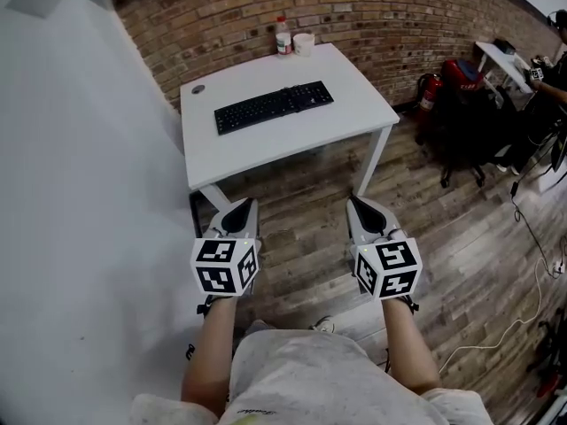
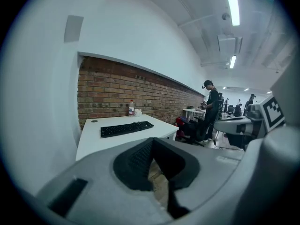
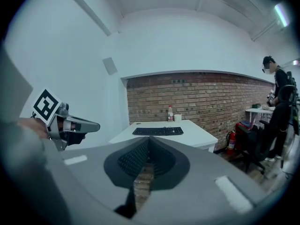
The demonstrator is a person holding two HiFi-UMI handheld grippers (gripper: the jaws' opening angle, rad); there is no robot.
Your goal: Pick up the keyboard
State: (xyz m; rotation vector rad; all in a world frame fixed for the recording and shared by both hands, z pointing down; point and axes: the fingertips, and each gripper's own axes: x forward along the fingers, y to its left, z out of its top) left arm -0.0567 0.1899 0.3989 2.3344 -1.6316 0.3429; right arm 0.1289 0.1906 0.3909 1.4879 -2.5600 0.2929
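A black keyboard (image 1: 274, 106) lies across the middle of a white table (image 1: 354, 113), well ahead of both grippers; it also shows as the keyboard (image 2: 126, 128) and the keyboard (image 3: 157, 131). My left gripper (image 1: 237, 209) and right gripper (image 1: 359, 205) hang side by side over the wooden floor, short of the table's near edge. Both are shut with nothing between the jaws. In the left gripper view my left gripper (image 2: 152, 144) points at the table; in the right gripper view my right gripper (image 3: 148, 142) does the same.
A bottle (image 1: 283, 36) and a white cup (image 1: 304, 43) stand at the table's far edge by the brick wall. A white wall runs along the left. A fire extinguisher (image 1: 429, 91), chairs and a second desk (image 1: 505, 60) with a person (image 3: 276, 97) fill the right side. Cables trail on the floor (image 1: 523, 264).
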